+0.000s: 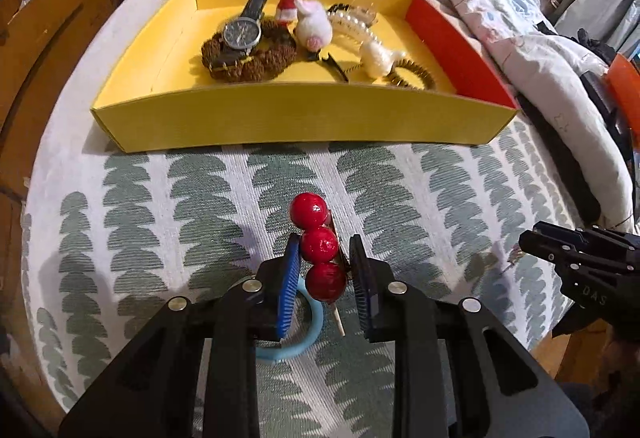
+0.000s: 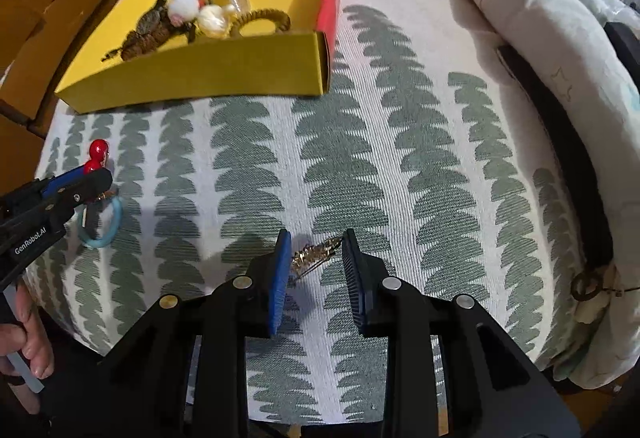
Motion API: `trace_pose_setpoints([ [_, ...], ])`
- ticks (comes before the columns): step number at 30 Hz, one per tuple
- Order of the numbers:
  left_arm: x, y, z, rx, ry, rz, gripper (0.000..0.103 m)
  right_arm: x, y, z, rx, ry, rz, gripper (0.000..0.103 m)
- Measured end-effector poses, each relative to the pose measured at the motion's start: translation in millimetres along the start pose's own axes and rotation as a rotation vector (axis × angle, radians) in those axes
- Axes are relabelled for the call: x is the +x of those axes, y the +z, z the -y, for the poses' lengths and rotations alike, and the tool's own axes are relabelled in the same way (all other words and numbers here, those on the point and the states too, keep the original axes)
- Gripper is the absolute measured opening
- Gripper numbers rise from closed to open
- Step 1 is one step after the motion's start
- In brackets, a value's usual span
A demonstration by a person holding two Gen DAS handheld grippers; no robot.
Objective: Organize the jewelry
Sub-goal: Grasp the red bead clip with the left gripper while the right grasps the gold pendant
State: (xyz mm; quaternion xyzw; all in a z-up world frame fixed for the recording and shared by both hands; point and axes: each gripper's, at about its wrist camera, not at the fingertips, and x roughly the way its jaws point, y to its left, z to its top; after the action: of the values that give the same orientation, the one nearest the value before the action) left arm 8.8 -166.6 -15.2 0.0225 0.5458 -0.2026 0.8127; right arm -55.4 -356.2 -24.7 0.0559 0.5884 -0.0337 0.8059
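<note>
A hair stick with three red balls (image 1: 319, 244) lies on the patterned cloth between the fingers of my left gripper (image 1: 325, 246), which is open around it; the pads do not touch it. A light blue ring (image 1: 316, 322) lies under it. In the right wrist view, my right gripper (image 2: 314, 242) is open around a small gold clip (image 2: 314, 256) on the cloth. The yellow box (image 1: 280, 118) beyond holds a watch (image 1: 242, 32), a brown scrunchie (image 1: 256, 66), a white rabbit clip (image 1: 314, 24), a pearl clip (image 1: 356, 24) and a gold hair tie (image 1: 412, 74).
The box has a red right wall (image 1: 460, 50). A rumpled quilt (image 1: 540, 50) lies to the right of the cloth. Wooden cabinets (image 1: 44, 18) stand at the left. The right gripper's body (image 1: 580, 250) shows at the right edge of the left wrist view.
</note>
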Motion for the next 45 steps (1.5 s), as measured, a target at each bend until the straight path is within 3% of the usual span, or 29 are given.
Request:
trace_pose_setpoints([
  [8,-30.7,7.5,1.9,0.011,-0.010,0.069,0.025,-31.6,6.9,-4.3,-0.010,0.056,0.067,0.026],
  [16,-24.0,8.5,0.4,0.005,0.002,0.060,0.025,10.6,8.6,-11.9,-0.032,-0.034,-0.050,0.030],
  [20,-20.9,7.6,0.8,0.008,0.012,0.057,0.025,22.3,8.0,-11.2,-0.037,-0.092,-0.086,0.041],
  [22,-19.7,7.6,0.5,0.007,0.013,0.055,0.025,27.7,8.6,-8.2,-0.018,-0.055,-0.105,0.041],
  [30,-20.4,7.5,-2.9,-0.003,0.014,0.057,0.025,47.5,12.7,-7.9,-0.030,-0.091,-0.139,0.041],
  [38,-22.8,6.9,-3.1,-0.002,0.014,0.063,0.025,47.4,8.8,-22.2,-0.093,-0.154,-0.127,0.034],
  [45,-27.2,8.4,-6.7,-0.012,0.011,0.071,0.025,34.4,1.6,-22.6,-0.079,-0.133,-0.107,0.034],
])
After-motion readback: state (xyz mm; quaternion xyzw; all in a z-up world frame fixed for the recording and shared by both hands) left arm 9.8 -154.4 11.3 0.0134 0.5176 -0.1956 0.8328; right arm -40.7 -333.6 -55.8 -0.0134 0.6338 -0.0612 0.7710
